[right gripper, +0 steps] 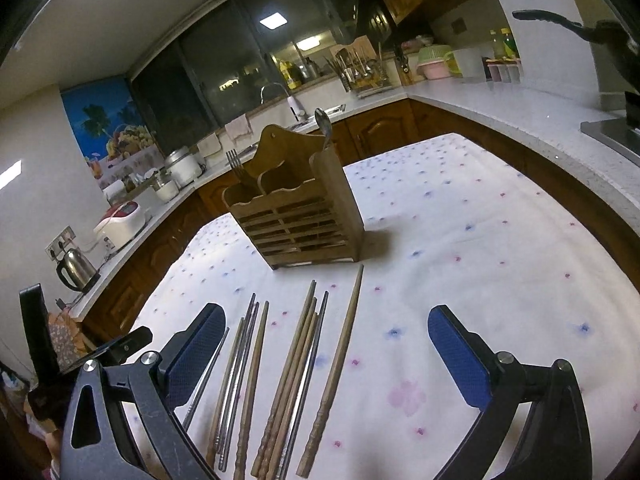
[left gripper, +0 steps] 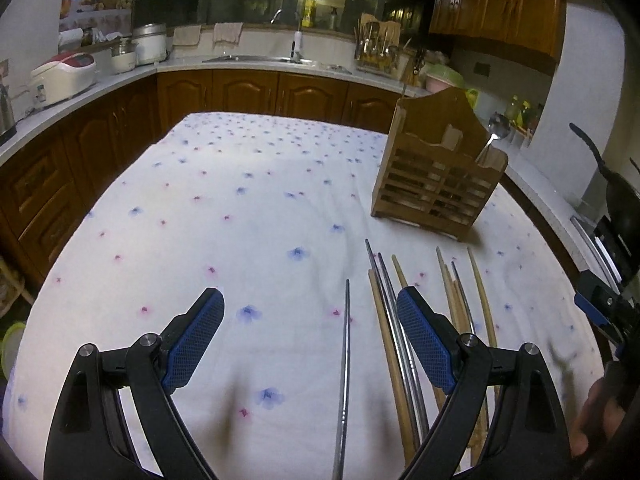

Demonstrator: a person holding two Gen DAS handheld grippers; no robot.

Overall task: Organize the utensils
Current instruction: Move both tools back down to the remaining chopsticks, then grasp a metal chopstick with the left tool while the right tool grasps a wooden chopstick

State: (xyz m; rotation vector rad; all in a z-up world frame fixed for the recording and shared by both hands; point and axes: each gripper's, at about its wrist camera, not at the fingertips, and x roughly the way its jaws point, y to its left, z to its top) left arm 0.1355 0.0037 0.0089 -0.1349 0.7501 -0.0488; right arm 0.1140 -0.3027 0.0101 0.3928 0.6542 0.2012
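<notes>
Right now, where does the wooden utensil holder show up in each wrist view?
Left wrist: the wooden utensil holder stands right of centre, beyond the chopsticks on the floral tablecloth.
Right wrist: the holder stands near centre, just above the chopsticks.
Shared landmark: the spoon sticking out of the holder.

place: home kitchen | evidence: dark wooden cabinets (left gripper: 244, 92) running under a pale stone worktop (right gripper: 500, 108); steel sink with tap (left gripper: 256, 58) sitting below a dark window (right gripper: 208, 80); white rice cooker (left gripper: 64, 76) and steel kettle (right gripper: 78, 270) standing by
</notes>
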